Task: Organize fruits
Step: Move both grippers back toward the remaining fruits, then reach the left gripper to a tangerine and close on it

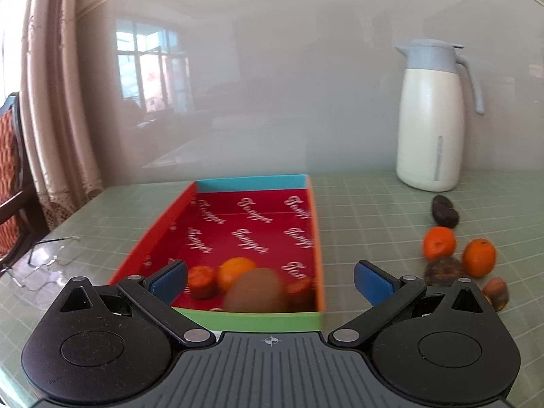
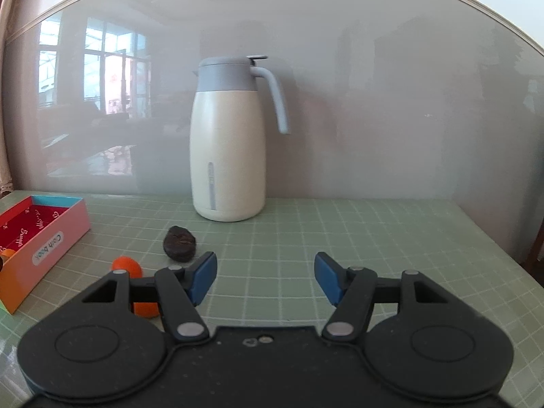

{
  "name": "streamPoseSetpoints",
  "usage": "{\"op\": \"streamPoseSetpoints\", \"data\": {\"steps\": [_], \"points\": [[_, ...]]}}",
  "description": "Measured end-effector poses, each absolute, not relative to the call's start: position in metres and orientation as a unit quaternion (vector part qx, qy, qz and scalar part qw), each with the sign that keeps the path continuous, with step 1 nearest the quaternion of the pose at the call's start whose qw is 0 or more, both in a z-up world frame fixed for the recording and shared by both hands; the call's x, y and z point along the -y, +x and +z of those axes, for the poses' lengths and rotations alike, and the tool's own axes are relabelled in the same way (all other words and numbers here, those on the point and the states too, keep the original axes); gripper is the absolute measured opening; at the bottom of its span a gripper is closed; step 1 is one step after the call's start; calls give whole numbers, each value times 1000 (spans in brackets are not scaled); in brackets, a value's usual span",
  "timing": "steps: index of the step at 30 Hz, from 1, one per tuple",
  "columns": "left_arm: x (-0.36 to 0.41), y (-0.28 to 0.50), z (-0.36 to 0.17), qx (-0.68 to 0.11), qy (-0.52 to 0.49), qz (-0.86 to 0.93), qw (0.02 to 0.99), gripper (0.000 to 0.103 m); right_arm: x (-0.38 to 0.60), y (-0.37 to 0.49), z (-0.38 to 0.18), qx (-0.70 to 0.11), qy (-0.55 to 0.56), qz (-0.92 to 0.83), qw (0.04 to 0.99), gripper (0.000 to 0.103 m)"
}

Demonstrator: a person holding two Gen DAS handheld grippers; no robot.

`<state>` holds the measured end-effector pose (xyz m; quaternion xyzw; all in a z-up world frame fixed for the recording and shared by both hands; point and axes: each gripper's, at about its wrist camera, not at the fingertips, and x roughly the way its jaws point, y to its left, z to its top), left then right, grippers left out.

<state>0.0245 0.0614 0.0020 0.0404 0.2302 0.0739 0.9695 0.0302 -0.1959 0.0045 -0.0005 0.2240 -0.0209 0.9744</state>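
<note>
Both grippers, left gripper [image 1: 270, 280] and right gripper [image 2: 265, 278], stand open and empty; the kiwi [image 1: 255, 289] lies in the box [image 1: 265, 319] between the left fingers; the box label reads "Cloth book".

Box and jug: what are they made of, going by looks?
Box: looks like printed cardboard with a fairly matte finish; thin flat walls, sharp folded corners, a different colour on each side, a sticker label in the right wrist view. Jug: cream body, likely painted metal or plastic, satin sheen; grey-blue lid and handle look like moulded plastic. Cannot tell which for sure.
</note>
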Motion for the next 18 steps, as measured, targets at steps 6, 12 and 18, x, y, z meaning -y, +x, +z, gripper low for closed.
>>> {"op": "streamPoseSetpoints", "data": {"steps": [6,12,18], "points": [[-39,26,2,-229,32,47,972,103,208,27,4,-223,3,-30,974,64],[-14,31,-1,-231,35,19,972,103,225,22,1,-225,8,-45,973,64],[7,37,-5,-236,37,-2,971,103,241,18,-2,-227,12,-61,972,64]]}}
